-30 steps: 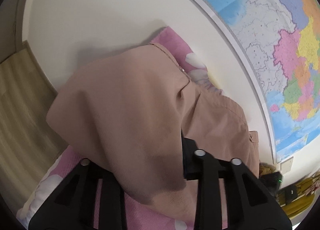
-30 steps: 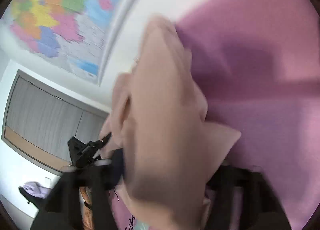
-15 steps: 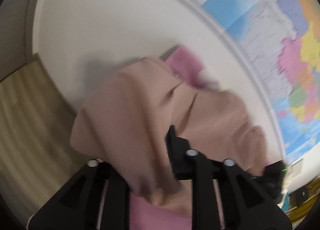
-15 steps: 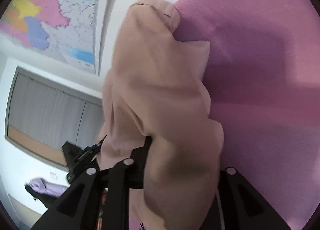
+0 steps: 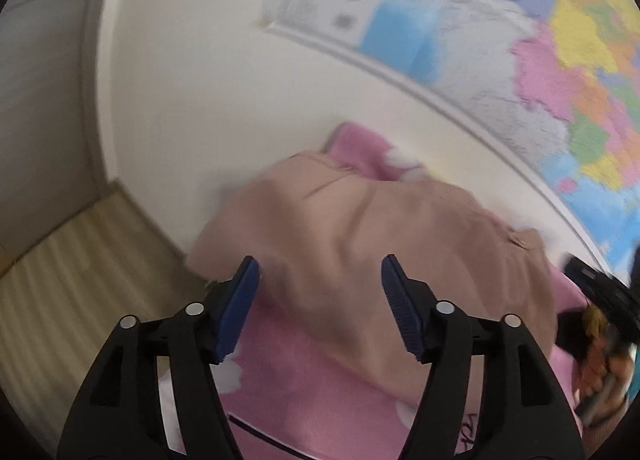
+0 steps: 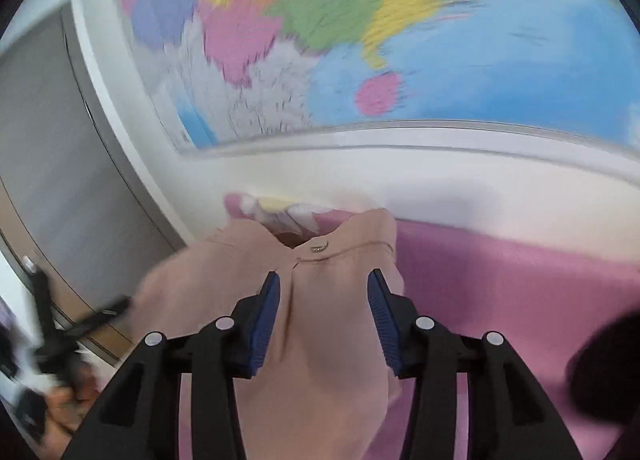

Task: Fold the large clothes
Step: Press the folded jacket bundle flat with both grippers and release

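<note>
A large beige-pink garment (image 5: 360, 236) lies folded over on a pink bed cover (image 5: 312, 392) against the wall. It also shows in the right wrist view (image 6: 320, 332), with its waistband and a metal clasp (image 6: 320, 247) at the far end. My left gripper (image 5: 318, 280) is open and empty, with the cloth lying below and between its blue pads (image 5: 236, 308). My right gripper (image 6: 323, 292) is open and empty too, above the garment near the waistband.
A large coloured map (image 6: 360, 39) hangs on the white wall (image 5: 192, 79) behind the bed. Wooden floor (image 5: 60, 272) lies left of the bed. A grey door (image 6: 52, 163) is at the left in the right wrist view. The other gripper and hand show at the frame edges (image 5: 600, 336).
Both grippers have let go of the garment and opened. The cloth, which hung from the jaws, has dropped onto the bed, and both grippers have pulled back and tilted up.
</note>
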Action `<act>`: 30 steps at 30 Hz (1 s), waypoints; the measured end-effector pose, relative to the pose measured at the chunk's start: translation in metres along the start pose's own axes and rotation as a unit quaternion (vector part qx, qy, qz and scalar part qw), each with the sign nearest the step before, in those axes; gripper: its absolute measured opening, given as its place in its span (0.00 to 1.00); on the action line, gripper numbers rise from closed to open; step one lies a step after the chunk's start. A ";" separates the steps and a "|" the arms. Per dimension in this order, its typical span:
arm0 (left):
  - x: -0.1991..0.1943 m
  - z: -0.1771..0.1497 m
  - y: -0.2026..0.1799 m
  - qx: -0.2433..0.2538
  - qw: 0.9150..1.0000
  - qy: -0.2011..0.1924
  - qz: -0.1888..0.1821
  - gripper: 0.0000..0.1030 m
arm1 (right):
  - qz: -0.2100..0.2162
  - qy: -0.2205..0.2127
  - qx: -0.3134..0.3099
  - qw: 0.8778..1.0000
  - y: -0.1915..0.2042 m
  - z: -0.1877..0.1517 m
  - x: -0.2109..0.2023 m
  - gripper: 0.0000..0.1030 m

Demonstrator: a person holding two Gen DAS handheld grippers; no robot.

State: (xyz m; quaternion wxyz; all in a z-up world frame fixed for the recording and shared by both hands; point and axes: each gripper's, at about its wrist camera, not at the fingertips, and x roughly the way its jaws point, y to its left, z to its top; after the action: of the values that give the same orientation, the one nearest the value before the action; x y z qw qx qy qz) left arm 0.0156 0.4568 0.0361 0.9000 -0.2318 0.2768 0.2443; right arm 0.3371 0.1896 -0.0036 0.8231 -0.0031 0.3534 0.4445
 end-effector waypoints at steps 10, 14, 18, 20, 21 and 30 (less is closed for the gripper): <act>0.039 -0.017 -0.080 0.114 0.991 0.051 -0.040 0.72 | -0.025 0.121 0.039 0.992 -0.036 -0.031 0.040 0.44; 0.045 -0.028 -0.090 0.121 0.990 0.058 -0.044 0.74 | 0.010 0.076 -0.011 0.997 -0.017 -0.038 -0.003 0.48; 0.045 -0.037 -0.099 0.133 0.989 0.058 -0.023 0.88 | -0.012 0.081 -0.088 0.993 0.006 -0.065 -0.009 0.56; 0.044 -0.043 -0.105 0.141 0.988 0.059 -0.009 0.93 | -0.024 0.103 -0.108 0.988 0.011 -0.078 0.006 0.63; 0.043 -0.045 -0.108 0.145 0.988 0.062 0.000 0.95 | -0.034 0.108 -0.112 0.987 0.010 -0.084 0.009 0.64; 0.003 -0.065 -0.126 0.171 0.982 0.048 0.059 0.95 | -0.023 0.064 -0.125 0.990 0.036 -0.100 -0.034 0.91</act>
State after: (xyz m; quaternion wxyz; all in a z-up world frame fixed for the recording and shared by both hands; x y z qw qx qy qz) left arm 0.0645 0.3240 0.0213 0.8960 -0.0694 0.3703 0.2350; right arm 0.2406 0.1549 -0.0476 0.8021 -0.1427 0.3470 0.4646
